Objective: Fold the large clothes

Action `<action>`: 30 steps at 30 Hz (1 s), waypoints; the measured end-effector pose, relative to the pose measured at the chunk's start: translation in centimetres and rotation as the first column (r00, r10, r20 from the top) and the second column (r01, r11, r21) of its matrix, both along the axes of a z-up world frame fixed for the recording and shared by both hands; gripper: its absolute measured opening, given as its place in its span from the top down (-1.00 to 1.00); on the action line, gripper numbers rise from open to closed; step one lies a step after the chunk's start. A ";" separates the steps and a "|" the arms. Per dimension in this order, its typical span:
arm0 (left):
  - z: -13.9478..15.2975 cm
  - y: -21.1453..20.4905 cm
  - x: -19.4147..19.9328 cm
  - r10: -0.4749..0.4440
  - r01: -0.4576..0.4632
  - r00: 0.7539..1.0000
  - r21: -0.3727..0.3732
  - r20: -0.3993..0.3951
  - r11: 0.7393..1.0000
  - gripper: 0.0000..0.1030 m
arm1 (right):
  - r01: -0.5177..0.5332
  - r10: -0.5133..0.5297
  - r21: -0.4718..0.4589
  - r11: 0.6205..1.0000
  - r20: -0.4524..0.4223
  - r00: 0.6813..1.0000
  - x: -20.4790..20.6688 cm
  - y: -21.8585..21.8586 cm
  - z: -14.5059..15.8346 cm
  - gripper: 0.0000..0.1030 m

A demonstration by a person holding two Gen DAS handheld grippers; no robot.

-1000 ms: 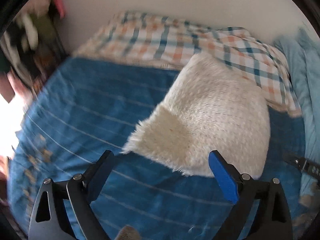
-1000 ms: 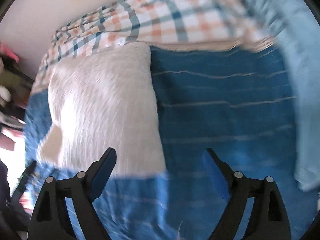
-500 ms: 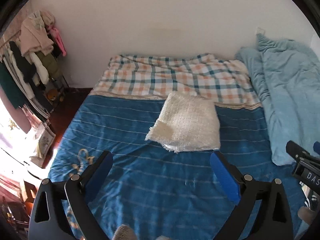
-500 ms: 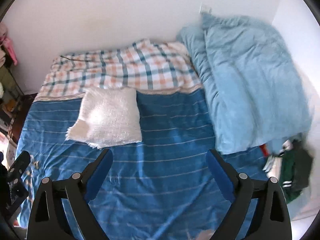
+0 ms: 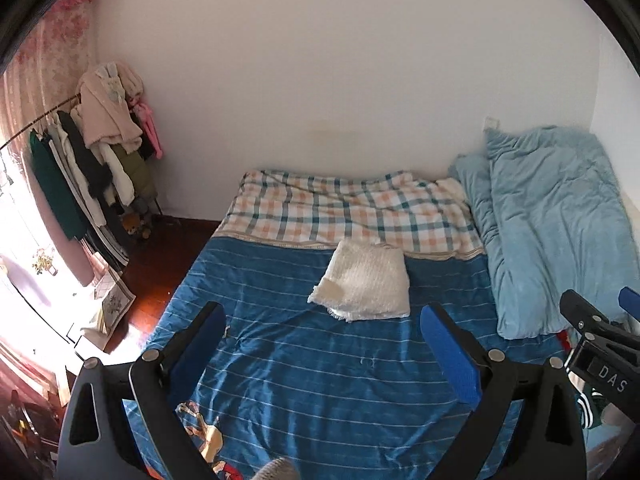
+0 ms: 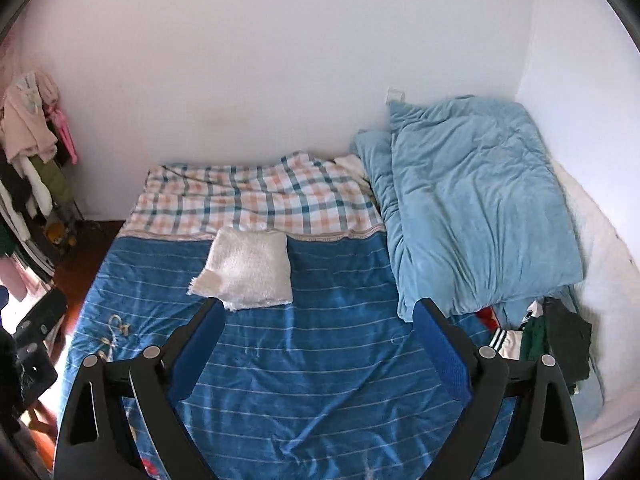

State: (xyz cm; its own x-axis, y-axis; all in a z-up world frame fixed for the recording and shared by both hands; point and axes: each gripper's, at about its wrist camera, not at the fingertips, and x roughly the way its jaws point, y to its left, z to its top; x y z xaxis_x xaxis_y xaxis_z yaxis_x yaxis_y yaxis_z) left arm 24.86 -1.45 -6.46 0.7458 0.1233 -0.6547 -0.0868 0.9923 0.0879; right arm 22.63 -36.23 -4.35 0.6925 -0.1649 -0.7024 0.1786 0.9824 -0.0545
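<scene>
Left gripper: jaws spread wide, nothing between them, held above the near half of the bed. Right gripper: jaws likewise spread wide and empty, above the same striped blue cover. Part of the right gripper's body is visible at the right edge of the left wrist view.

Garment: a white fluffy item, folded into a compact, roughly square bundle. It lies flat on the blue cover, its far edge touching the seam of the plaid sheet. One frayed corner sticks out at its near left. In the right wrist view the garment sits left of centre, just beyond the tip of the left finger. Neither gripper touches it.

Quilt: light blue, bunched along the right side of the bed against the wall, well apart from the garment.

Pile: dark green and white items at the quilt's near end; probably clothes, but the edge distortion prevents a firm reading.

Rack: hung with clothes, on the floor to the left of the bed, near the far wall.
</scene>
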 end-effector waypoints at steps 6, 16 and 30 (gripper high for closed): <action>1.9 -0.1 -3.3 -0.019 0.020 0.999 -0.023 0.035 1.000 -0.94 | -0.008 0.009 -0.013 1.000 0.057 0.998 -4.6 0.1 3.8 -0.88; 3.8 -0.1 -5.9 -0.022 0.025 0.995 -0.034 0.096 0.999 -0.94 | -0.011 0.016 -0.038 0.999 0.130 0.991 -9.0 0.1 7.4 -0.90; 4.6 -0.5 -6.7 -0.013 0.016 0.994 -0.025 0.104 1.000 -0.95 | -0.039 0.043 -0.028 0.999 0.138 0.989 -9.6 -0.1 8.4 -0.92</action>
State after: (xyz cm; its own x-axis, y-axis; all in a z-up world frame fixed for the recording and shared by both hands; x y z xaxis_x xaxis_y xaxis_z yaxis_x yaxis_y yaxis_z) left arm 18.16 -1.93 -1.84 0.8115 0.0964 -0.5764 -0.0799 0.9953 0.0539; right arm 12.98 -36.34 4.00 0.7896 -0.1512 -0.5947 0.1461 0.9876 -0.0571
